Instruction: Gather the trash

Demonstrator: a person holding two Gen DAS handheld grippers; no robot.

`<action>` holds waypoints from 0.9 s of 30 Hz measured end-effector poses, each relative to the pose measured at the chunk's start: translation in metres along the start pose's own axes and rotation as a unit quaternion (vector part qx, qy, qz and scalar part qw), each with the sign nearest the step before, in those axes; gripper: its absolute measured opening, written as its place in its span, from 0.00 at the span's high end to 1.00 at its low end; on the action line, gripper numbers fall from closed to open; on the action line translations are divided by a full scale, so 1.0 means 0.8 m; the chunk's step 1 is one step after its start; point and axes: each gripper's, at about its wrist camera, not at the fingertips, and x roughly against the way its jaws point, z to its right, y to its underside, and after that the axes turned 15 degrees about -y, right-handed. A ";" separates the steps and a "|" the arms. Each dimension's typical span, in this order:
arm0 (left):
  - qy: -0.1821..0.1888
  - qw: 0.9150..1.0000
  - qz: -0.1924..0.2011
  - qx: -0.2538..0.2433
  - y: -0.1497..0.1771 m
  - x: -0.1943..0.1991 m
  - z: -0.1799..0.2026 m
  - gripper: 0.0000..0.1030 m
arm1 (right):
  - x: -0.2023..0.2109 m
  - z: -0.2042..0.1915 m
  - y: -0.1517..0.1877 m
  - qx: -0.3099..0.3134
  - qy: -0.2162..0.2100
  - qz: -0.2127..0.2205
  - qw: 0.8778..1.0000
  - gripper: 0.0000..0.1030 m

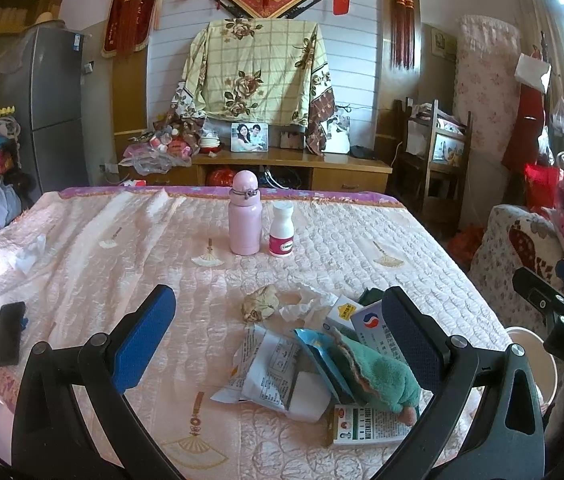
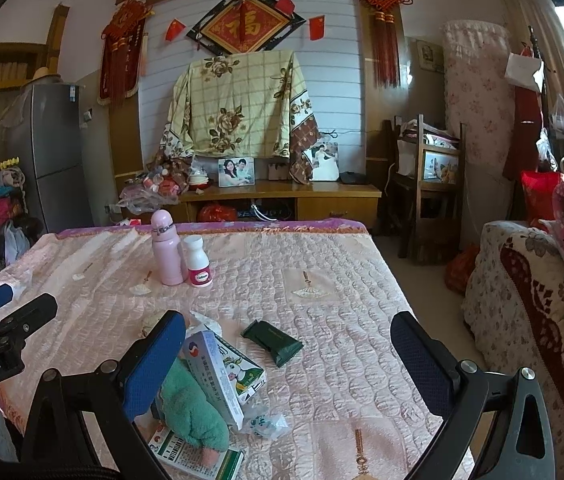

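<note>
- Left wrist view: the left gripper (image 1: 278,344) hovers over the near part of the quilted table cover (image 1: 362,240), jaws spread wide and empty. The trash pile (image 1: 302,364) lies directly between and just beyond the fingertips: a torn white wrapper (image 1: 266,368), a blue packet (image 1: 318,352), medicine boxes and a green plush toy (image 1: 378,376) lying on top. A crumpled paper ball (image 1: 259,303) sits just ahead of the pile, apart from it. The pink bottle (image 1: 245,216) and white pill bottle (image 1: 282,230) stand upright well beyond.
- Right wrist view: the right gripper (image 2: 288,364) is likewise wide and empty. The pile sits at its left finger, off to the left of the jaw centre; a dark green packet (image 2: 273,340) lies alone between the fingers, long axis diagonal, near end to the right. Bare quilt stretches to the right edge of the table, giving free room.
- Judgement: the left gripper is better centred on the pile; the right is nearer the green packet.
</note>
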 end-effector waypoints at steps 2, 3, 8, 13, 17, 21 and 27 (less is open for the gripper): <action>0.001 1.000 -0.002 0.001 0.001 0.000 0.001 0.00 | 0.000 0.000 0.000 0.000 0.000 0.000 1.000 0.01; 0.001 1.000 -0.003 0.001 0.002 -0.001 0.000 0.00 | 0.000 0.001 0.000 -0.001 0.000 0.000 1.000 0.01; 0.002 1.000 -0.007 -0.001 0.005 -0.003 0.002 0.00 | -0.002 0.001 0.000 -0.002 0.002 -0.003 1.000 0.01; 0.002 1.000 -0.007 0.000 0.004 -0.003 0.002 0.00 | -0.006 0.002 0.003 0.000 0.003 -0.008 1.000 0.01; 0.002 1.000 -0.007 0.000 0.004 -0.003 0.002 0.00 | -0.008 0.001 0.004 0.000 0.003 -0.010 1.000 0.01; 0.002 1.000 -0.007 0.000 0.004 -0.003 0.003 0.00 | -0.009 0.000 0.005 -0.002 0.002 -0.011 1.000 0.01; 0.001 1.000 -0.007 0.000 0.004 -0.003 0.003 0.00 | -0.011 0.001 0.009 -0.003 0.003 -0.014 1.000 0.01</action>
